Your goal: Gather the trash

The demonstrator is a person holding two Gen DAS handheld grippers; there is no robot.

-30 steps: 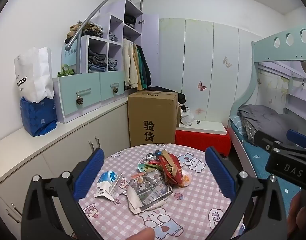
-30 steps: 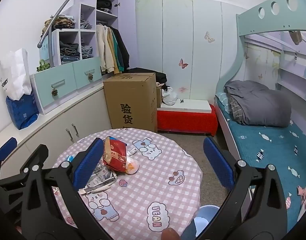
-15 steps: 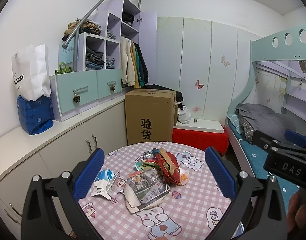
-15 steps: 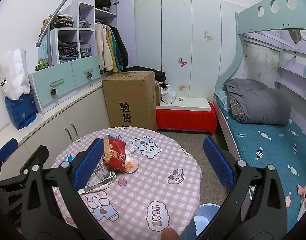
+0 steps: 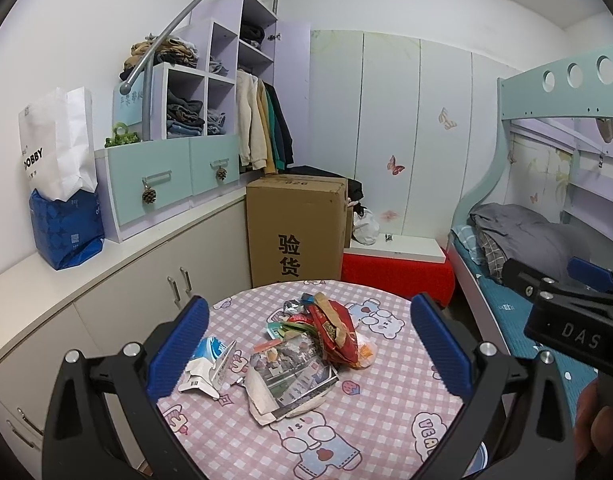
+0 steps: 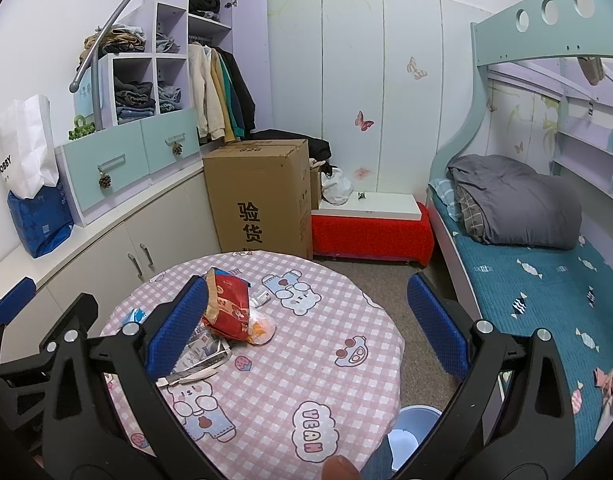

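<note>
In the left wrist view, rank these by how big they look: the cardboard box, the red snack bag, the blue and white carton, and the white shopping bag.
1. cardboard box
2. white shopping bag
3. red snack bag and blue and white carton: too alike to rank, and the left gripper's finger hides part of the carton.

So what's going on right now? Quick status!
Both grippers, left and right, open, empty, above table. Trash pile untouched. Nothing blocking.

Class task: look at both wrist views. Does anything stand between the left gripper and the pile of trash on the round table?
Nothing visible does. The left gripper is open above the table, and the trash pile lies in plain view between its fingers.
</note>
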